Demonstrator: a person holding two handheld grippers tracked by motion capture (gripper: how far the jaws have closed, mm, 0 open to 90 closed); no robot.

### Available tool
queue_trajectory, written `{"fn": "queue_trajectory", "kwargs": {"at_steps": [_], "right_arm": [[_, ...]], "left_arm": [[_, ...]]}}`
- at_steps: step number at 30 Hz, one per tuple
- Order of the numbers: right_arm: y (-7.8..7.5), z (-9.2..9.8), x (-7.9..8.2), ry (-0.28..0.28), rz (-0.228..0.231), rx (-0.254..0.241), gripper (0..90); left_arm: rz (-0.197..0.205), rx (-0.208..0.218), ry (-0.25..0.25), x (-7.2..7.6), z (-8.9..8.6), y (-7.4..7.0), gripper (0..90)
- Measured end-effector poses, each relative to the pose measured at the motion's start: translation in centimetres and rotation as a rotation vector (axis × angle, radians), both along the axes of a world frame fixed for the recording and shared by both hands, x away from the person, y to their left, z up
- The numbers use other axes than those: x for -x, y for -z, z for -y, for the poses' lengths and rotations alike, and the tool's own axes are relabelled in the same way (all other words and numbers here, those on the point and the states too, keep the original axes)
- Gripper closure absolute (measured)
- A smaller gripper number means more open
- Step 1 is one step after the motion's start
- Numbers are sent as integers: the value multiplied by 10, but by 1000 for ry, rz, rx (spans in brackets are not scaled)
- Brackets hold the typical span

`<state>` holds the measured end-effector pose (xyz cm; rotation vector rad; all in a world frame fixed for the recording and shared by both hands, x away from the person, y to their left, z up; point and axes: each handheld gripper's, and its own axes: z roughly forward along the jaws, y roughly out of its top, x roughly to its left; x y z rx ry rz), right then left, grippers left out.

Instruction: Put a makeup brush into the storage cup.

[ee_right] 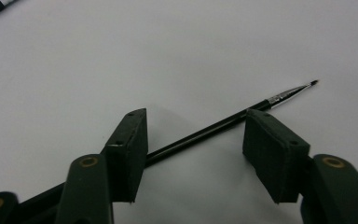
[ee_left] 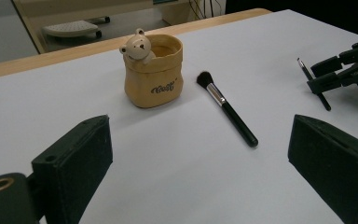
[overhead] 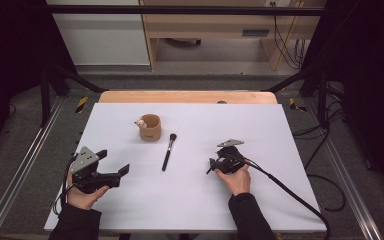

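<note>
White sheet point(overhead: 190, 200) covers the table, w/ a wood edge at the far side and dark floor, rails and cables around it.

Right gripper point(overhead: 215, 166) sits low on the sheet, right of centre, pointing left. Its jaws are apart, straddling a thin brush point(ee_right: 223, 125) that lies flat on the sheet; the handle runs diagonally between the pads point(ee_right: 131, 149) and the fine tip pokes out past them. No pad presses on it yet, so the brush isn't gripped. Straddling it low like this looks like the setup for a pinch on the handle, prob. the step in hand.

Left gripper point(overhead: 115, 167) rests near the left edge, held in the left hand point(overhead: 82, 195), jaws wide apart w/ nothing between them. It points toward the middle, likely just parked out of the way while the right one works.

Cup point(overhead: 149, 127) stands upright toward the far side, left of centre; tan, soft-looking, w/ a small bear figure point(ee_left: 137, 46) on its rim. Open top faces up, so it seems the place brushes go.

Big brush point(overhead: 168, 151) lies flat just right of the cup and nearer, bristles pointing far, handle near. Well apart from both grippers, untouched.

Judgement: early stage, both brushes on the sheet.
</note>
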<state>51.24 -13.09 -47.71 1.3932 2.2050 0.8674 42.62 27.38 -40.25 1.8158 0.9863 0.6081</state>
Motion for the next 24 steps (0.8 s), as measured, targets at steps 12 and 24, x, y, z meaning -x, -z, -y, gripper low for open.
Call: {"fn": "queue_trajectory", "kwargs": {"at_steps": [12, 24], "right_arm": [[-4, 2, 1, -21, -18, 14, 608], [-7, 4, 3, -27, -35, 41, 721]], "left_arm": [[0, 0, 1, 0, 1, 0, 57], [5, 3, 0, 1, 1, 0, 57]]}}
